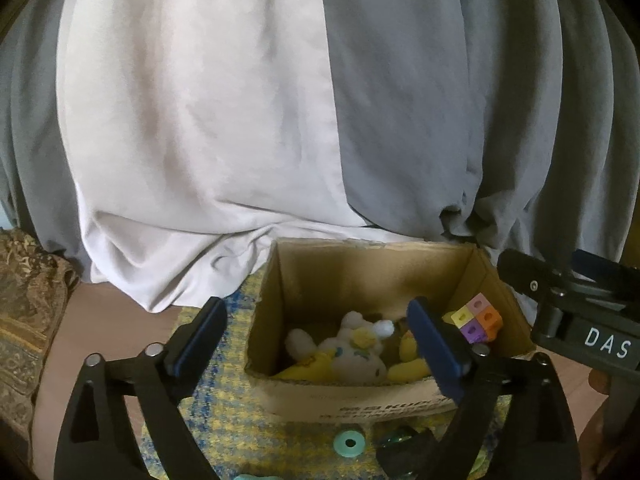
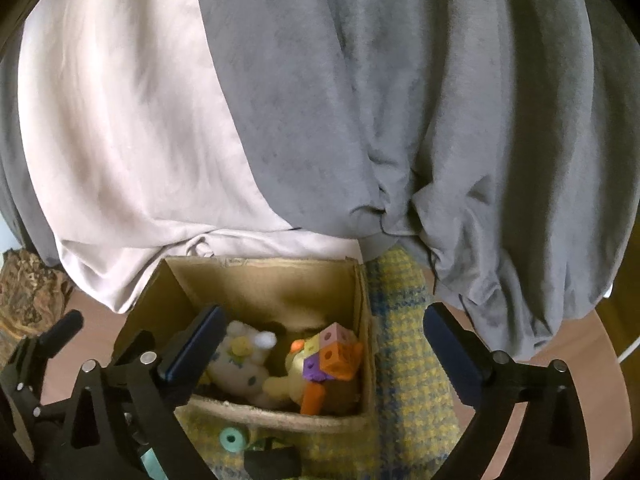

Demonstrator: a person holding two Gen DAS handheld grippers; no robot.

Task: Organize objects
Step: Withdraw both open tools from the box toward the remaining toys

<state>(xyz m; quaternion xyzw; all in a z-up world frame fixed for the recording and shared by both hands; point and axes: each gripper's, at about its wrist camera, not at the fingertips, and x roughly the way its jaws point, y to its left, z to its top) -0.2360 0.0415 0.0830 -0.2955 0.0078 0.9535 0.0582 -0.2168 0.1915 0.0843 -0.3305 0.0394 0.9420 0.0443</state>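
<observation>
In front of my left tongs (image 1: 320,340) sits an open cardboard box (image 1: 352,396), plain brown with dark print on its near wall. My left jaws stand wide apart with nothing between the blue pads, the right pad hanging over the box's near rim. Inside lies a fuzzy white plush toy (image 1: 352,344) with a yellow flower on its head, soft yellow plush pieces around it, and a block of small plastic cubes (image 1: 476,318) in pink, yellow, orange and purple leaning in the right corner. The box rests on a woven yellow and blue mat (image 1: 240,436), coarse in texture. Just before the box on the mat lie a flat teal ring (image 1: 350,443) and something dark and glossy I cannot make out. Behind the box hang smooth cream and grey curtains (image 1: 240,120). A patterned brown cloth (image 1: 28,300) lies at far left.

Through my right tongs (image 2: 328,344), likewise wide open and empty, the same box (image 2: 280,420) lies below, its left wall partly hidden by my left pad. The white plush toy (image 2: 240,360) lies left, the cube block (image 2: 332,356) right, touching orange and yellow plush. The teal ring (image 2: 231,438) sits just outside the near wall.
</observation>
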